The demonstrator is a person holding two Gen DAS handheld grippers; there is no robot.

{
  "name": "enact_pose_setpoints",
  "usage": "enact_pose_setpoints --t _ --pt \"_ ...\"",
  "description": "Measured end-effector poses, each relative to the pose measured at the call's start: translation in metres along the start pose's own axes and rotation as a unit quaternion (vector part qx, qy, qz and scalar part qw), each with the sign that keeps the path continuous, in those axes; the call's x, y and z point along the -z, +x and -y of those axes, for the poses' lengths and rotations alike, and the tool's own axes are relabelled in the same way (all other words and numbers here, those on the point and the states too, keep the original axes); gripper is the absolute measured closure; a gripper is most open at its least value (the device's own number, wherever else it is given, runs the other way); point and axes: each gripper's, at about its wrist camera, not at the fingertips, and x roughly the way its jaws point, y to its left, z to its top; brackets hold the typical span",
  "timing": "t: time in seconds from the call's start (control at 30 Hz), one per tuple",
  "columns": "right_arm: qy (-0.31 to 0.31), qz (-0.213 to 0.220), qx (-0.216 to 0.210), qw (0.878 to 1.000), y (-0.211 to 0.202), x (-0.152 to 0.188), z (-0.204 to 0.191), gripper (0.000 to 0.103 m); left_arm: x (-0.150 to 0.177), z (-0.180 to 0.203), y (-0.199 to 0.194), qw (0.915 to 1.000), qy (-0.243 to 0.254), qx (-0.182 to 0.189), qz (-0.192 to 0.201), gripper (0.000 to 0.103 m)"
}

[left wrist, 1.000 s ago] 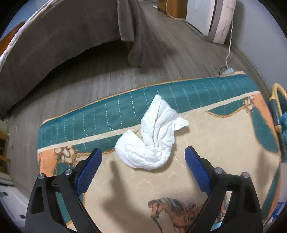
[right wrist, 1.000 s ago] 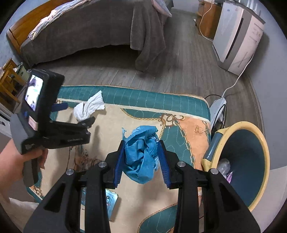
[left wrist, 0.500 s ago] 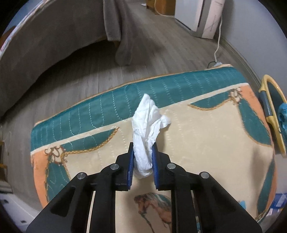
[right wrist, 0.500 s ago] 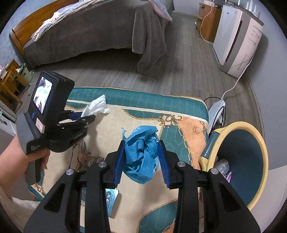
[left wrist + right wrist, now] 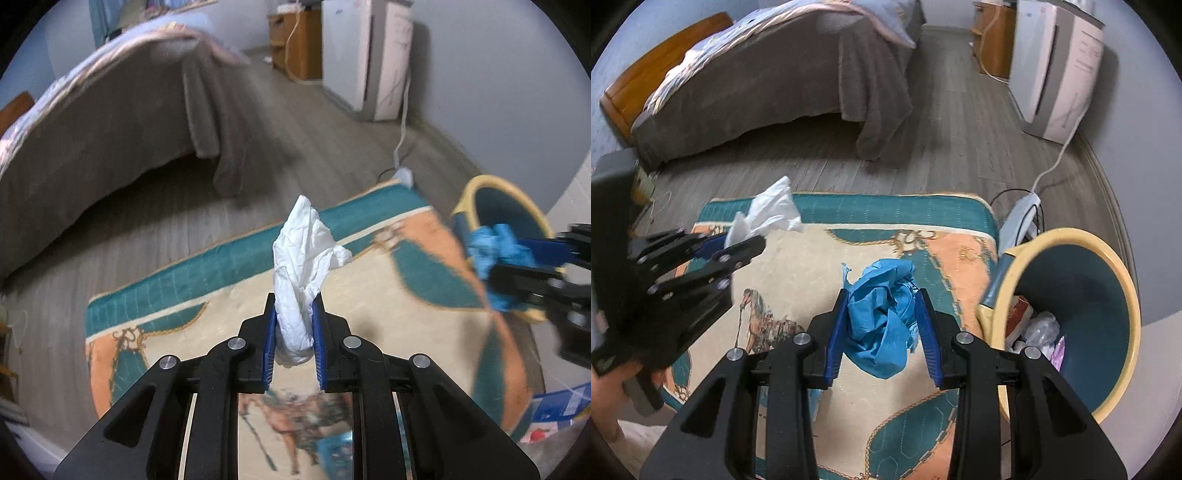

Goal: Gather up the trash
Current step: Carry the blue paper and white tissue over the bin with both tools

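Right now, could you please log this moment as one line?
left gripper: shut on tissue | right gripper: shut on blue wad | bin: right of mat, holds trash

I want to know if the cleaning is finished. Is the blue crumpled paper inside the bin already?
No, the blue crumpled paper is clamped in the right gripper above the rug, beside the bin.

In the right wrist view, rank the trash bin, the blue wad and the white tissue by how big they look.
1. trash bin, largest.
2. blue wad, held near the lens by the right gripper, so partly inflated.
3. white tissue, in the left gripper, smallest but farther off.
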Motion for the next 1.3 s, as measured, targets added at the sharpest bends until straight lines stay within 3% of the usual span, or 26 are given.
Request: enact_pose_setpoints --t 0.27,0.53,0.67,0.97,1.3 --pt "0.033 0.022 0.007 0.999 -0.019 0.006 0.024 0.068 0.002 0.038 -0.042 0.9990 0.019 0.019 0.036 0.085" --pt "0.029 0.036 0.023 0.999 -0.033 0.018 0.043 0.068 0.013 0.071 -0.069 0.9979 0.030 0.027 0.051 0.085" --pt "0.054 0.041 0.023 0.997 -0.041 0.024 0.066 0.067 0.020 0.095 -0.074 0.9974 0.025 0.045 0.051 0.085" --pt "0.125 0.048 0.015 0.991 -0.058 0.036 0.132 0.067 0.040 0.182 -0.061 0.9920 0.092 0.078 0.035 0.084" --pt "0.264 0.032 0.017 0.964 -0.056 0.063 0.236 0.067 0.043 0.247 -0.039 0.9828 0.132 0.129 0.000 0.084"
